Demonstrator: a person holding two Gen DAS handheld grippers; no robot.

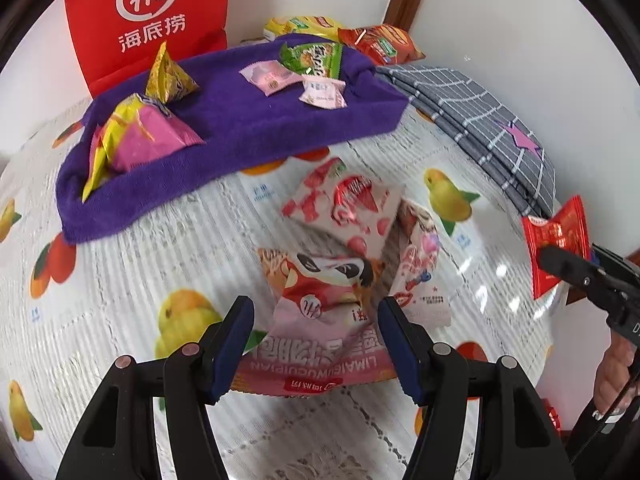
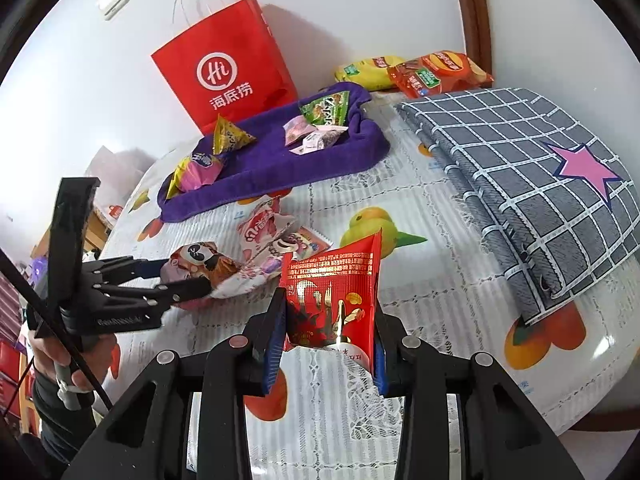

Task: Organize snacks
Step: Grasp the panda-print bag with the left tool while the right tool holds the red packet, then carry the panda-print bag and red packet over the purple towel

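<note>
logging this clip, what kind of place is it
Probably a home room: a table under a fruit-print cover, a wall light switch, a folded checked cloth, and a red Haidilao paper bag.

Table with fruit-print cover: contents as we find them

We record a table [image 2: 440, 280] under a white ribbed cloth printed with fruit. Directly on it lie: a purple towel [image 2: 280, 164] toward the back, a folded grey checked cloth [image 2: 520, 168] with a pink star along the right side, a red paper bag [image 2: 228, 68] standing upright at the back wall, a yellow chip bag [image 2: 364, 69] and a red chip bag [image 2: 436, 72] in the far corner, and a loose cluster of pink snack packets [image 2: 268, 236] just in front of the towel.
</note>
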